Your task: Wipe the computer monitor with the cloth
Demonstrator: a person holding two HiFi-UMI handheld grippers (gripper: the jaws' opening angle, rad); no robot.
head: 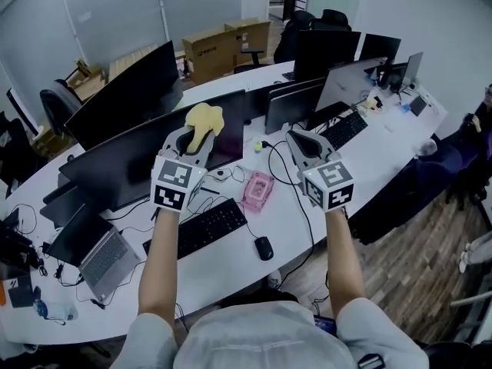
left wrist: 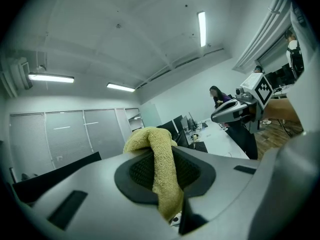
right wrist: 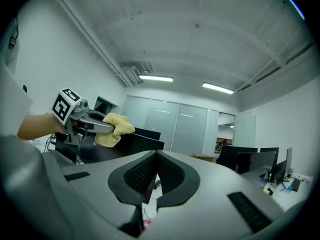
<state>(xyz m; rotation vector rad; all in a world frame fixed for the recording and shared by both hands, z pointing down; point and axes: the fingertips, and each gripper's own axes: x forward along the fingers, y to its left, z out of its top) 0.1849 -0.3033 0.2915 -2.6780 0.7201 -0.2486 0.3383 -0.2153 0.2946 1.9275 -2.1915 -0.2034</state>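
A: Tabletop scene: monitor partly hidden behind left hand-held gripper. Where's the cloth?
B: Pinched in its jaws, bunched at twelve o'clock. Jaws of right hand-held gripper together, empty.

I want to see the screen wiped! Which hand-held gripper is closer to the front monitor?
Left. The left hand-held gripper holds the cloth at the monitor's top edge; the right hand-held gripper hovers beyond its right end.

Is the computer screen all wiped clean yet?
Not yet, it seems. Done: the yellow cloth is picked up, pinched in the left gripper. In hand: it is held by the top edge of the big monitor. Left: the wiping itself; no wiped patch shows. The right gripper is shut and empty.
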